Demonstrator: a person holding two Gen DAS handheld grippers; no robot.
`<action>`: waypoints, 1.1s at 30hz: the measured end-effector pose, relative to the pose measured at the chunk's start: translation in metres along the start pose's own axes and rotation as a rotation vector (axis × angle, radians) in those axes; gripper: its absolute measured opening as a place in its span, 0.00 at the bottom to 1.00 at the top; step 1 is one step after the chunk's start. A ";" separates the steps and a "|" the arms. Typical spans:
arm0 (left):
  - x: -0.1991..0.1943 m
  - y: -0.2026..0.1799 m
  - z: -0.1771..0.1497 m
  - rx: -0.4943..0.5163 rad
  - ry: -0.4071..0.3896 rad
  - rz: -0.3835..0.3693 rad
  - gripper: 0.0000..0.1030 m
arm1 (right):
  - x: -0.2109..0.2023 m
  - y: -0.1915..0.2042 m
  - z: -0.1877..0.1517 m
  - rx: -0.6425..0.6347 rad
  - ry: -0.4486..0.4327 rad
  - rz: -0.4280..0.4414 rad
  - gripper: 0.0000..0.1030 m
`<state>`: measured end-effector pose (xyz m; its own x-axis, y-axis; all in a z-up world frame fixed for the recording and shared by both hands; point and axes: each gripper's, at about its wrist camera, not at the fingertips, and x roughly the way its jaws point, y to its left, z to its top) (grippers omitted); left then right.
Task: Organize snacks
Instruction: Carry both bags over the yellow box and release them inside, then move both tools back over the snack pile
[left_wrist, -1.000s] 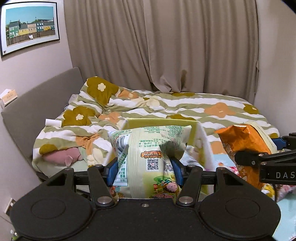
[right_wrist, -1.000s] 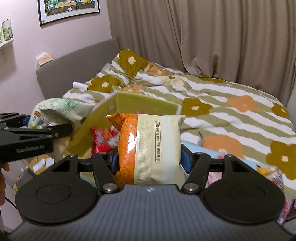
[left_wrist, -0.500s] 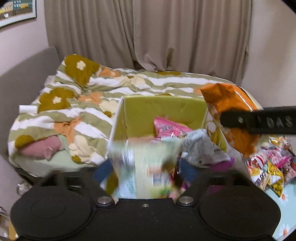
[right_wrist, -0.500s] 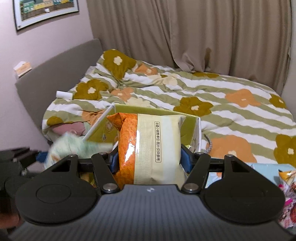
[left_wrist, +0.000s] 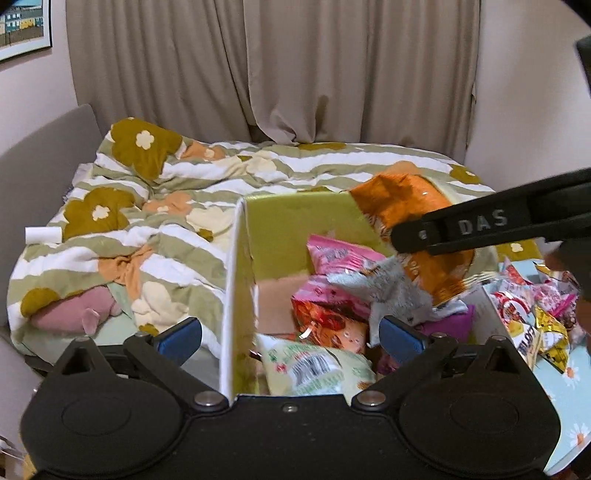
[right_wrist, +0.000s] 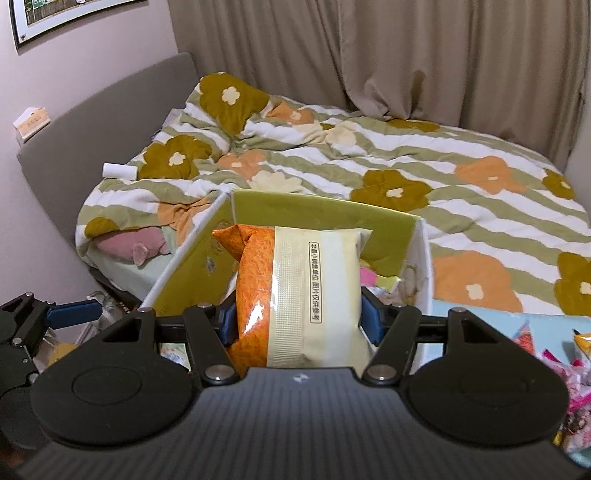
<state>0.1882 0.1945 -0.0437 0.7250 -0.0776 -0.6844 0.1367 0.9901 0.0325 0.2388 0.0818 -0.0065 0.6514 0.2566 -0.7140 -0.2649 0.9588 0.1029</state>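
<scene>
Left gripper (left_wrist: 290, 338) has just sprung wide open, nothing between its fingers; the green bag (left_wrist: 317, 369) lies in the box (left_wrist: 236, 280) right below them. Right gripper (right_wrist: 297, 319) is clamped on the orange bag (right_wrist: 295, 295) above the box. Risky bit, I'd guess: it's a puffy bag, so if it's released off-center it could catch the rim and slide out.

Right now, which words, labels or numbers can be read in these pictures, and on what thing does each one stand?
"DAS": white letters on the black arm of the right gripper.
Vertical printed line in a frame on the orange bag: East Asian characters, too small to read surely.
Barcode and print on the green bag in the box: blurred.
Print on the loose packets: unreadable.
</scene>
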 end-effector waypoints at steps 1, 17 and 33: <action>0.000 0.001 0.003 0.001 -0.001 0.008 1.00 | 0.005 0.000 0.004 0.003 0.008 0.012 0.76; 0.029 0.016 0.007 -0.042 0.072 0.061 1.00 | 0.072 0.006 0.033 0.011 0.031 0.127 1.00; -0.015 0.009 0.012 -0.013 -0.020 0.065 1.00 | 0.006 0.005 0.023 0.017 -0.050 0.080 1.00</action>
<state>0.1868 0.2030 -0.0239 0.7456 -0.0154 -0.6662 0.0802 0.9945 0.0667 0.2574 0.0911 0.0055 0.6636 0.3383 -0.6672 -0.3059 0.9366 0.1707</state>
